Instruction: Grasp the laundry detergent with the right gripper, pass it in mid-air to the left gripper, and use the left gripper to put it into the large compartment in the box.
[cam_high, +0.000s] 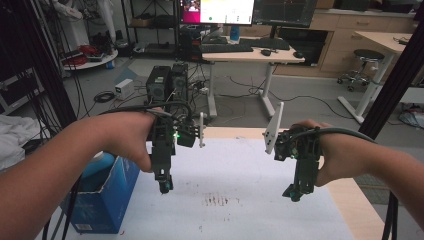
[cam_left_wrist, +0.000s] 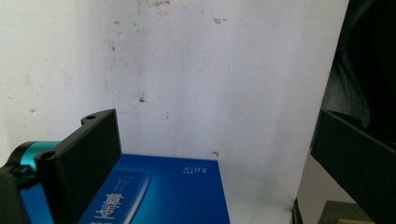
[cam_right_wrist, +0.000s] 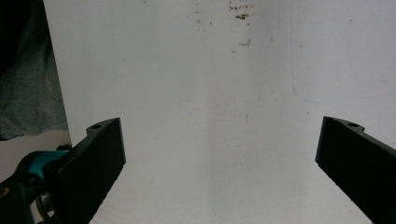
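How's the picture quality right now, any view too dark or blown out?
High view dim and soft, both grippers dark against the white mat; left gripper view bright, blue box sharp; right gripper view evenly lit, mat stains slightly blurred.

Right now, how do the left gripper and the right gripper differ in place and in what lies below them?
The left gripper hangs near the table's left edge, while the right gripper hangs nearer the right edge. Below the left gripper a blue box shows past the white table cover; below the right gripper lies bare cover with small brown stains. Both have open jaws, point downward and hold nothing.
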